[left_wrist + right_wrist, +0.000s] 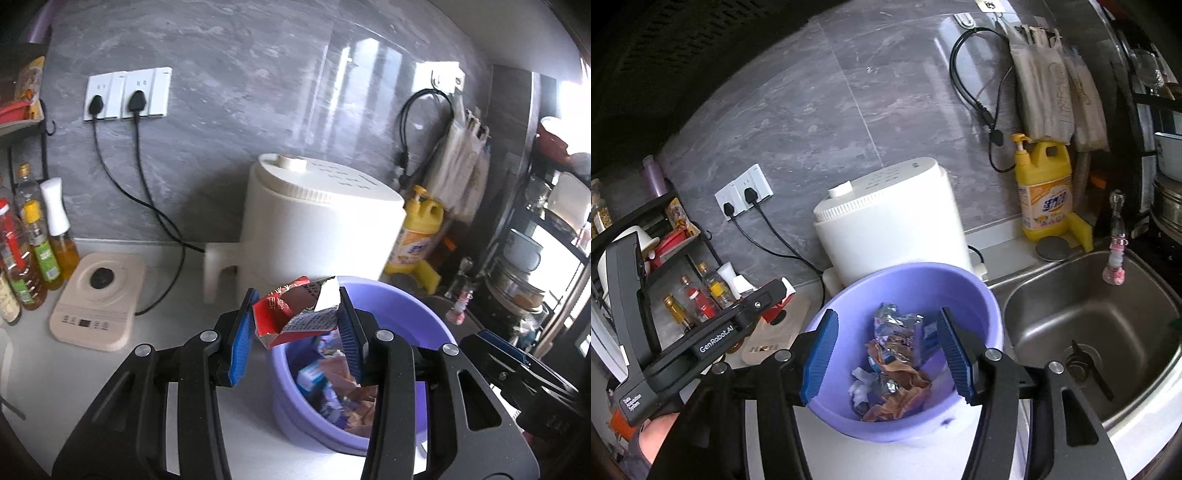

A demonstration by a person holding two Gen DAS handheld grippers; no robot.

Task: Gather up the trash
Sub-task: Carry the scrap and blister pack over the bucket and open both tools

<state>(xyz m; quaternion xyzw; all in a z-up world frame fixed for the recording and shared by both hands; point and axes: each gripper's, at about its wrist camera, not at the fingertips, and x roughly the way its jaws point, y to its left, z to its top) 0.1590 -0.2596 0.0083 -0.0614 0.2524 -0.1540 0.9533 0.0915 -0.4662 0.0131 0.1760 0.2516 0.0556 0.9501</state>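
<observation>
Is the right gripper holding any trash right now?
No. The right gripper has open jaws with nothing between them; the wrappers seen through the gap lie down inside the purple basin.

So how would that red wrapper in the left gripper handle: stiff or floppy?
The red wrapper looks creased and folded, so probably thin, light and floppy. Its glossy film may slip between the left gripper pads.

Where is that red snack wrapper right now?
In the left wrist view, the red wrapper is pinched in the left gripper, above the purple basin's rim.
</observation>
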